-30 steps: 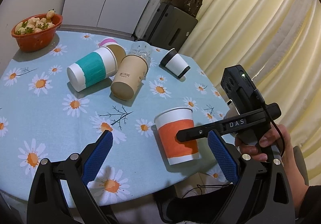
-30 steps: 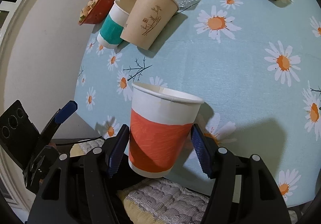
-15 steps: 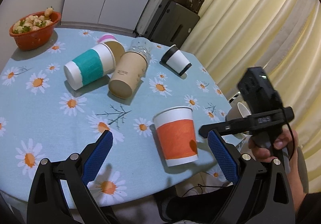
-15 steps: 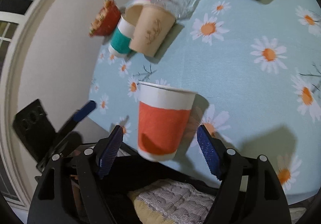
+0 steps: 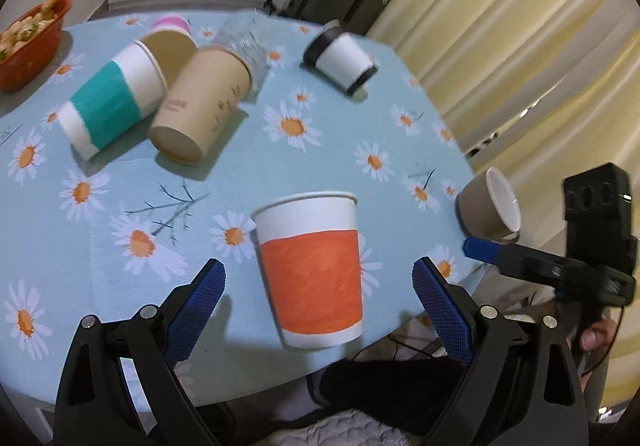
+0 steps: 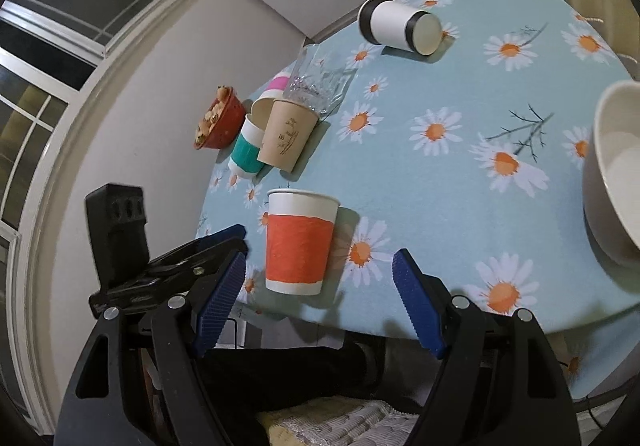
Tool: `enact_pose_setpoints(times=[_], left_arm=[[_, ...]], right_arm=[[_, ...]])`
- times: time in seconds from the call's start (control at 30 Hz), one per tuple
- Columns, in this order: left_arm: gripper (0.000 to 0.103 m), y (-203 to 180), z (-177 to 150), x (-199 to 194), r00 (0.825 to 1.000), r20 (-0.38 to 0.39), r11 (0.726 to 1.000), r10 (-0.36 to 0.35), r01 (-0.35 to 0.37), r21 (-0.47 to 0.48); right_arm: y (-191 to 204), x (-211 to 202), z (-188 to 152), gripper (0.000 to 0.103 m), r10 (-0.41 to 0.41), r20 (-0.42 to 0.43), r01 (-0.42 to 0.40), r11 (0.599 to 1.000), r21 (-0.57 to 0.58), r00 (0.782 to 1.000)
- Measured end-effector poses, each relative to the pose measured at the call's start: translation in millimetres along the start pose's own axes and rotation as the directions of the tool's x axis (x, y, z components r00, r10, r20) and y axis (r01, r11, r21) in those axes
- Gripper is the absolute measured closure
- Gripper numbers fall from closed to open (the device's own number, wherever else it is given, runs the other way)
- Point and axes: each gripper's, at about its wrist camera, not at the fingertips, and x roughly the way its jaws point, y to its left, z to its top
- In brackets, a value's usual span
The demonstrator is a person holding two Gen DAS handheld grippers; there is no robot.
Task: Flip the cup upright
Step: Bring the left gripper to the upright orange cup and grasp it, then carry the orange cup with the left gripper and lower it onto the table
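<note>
Orange cup stands upright, mouth up, near the table's front edge, so we judge this flip done. Our left gripper sits wide open with the cup straight ahead between its fingers, touching neither pad. Our right gripper is equally wide open and empty, the cup ahead and nearer its left finger. Farther out, the teal cup, tan cup and black-banded cup lie on their sides; a grey cup lies near the right edge.
</note>
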Motion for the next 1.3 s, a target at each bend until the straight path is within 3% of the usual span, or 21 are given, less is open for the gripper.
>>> enact_pose_setpoints(times=[0.2,0.3,0.63,0.77,0.97,1.1,1.2,1.3], left_arm=[[0.013,-1,9,25,0.993,-0.103,0.997,0.061,-0.065,-0.036],[0.022,1,10,31,0.988,-0.128,0.995,0.082,-0.088,-0.040],[0.039,5,10,42,0.984,-0.160,0.995,0.083,-0.092,-0.047],[0.039,5,10,39,0.986,-0.150,0.995,0.077,-0.086,-0.057],[0.040,3,9,24,0.994,-0.094,0.995,0.061,-0.068,-0.073],[0.040,0,8,5,0.998,0.004,0.994,0.066,-0.066,-0.083],[0.040,-6,3,-9,0.989,0.103,0.993,0.109,-0.104,-0.059],[0.040,-11,-5,-20,0.962,0.222,0.987,0.160,-0.155,-0.042]], right_arm=[[-9,-2,2,0.027,0.002,0.001,-0.002,1.000,0.016,1.000],[-12,-1,1,0.027,0.007,-0.014,-0.006,1.000,0.019,1.000],[-10,1,0,0.027,0.007,-0.022,-0.007,1.000,0.014,1.000],[-11,0,0,0.027,0.011,-0.019,-0.010,1.000,0.019,1.000],[-9,0,0,0.027,0.020,-0.013,-0.020,1.000,0.010,1.000],[-2,-1,-2,0.027,0.025,-0.006,-0.025,1.000,-0.013,1.000],[3,-1,-3,0.027,0.028,0.002,-0.028,0.999,-0.030,1.000],[7,-2,-3,0.027,0.036,0.010,-0.035,0.998,-0.043,0.999]])
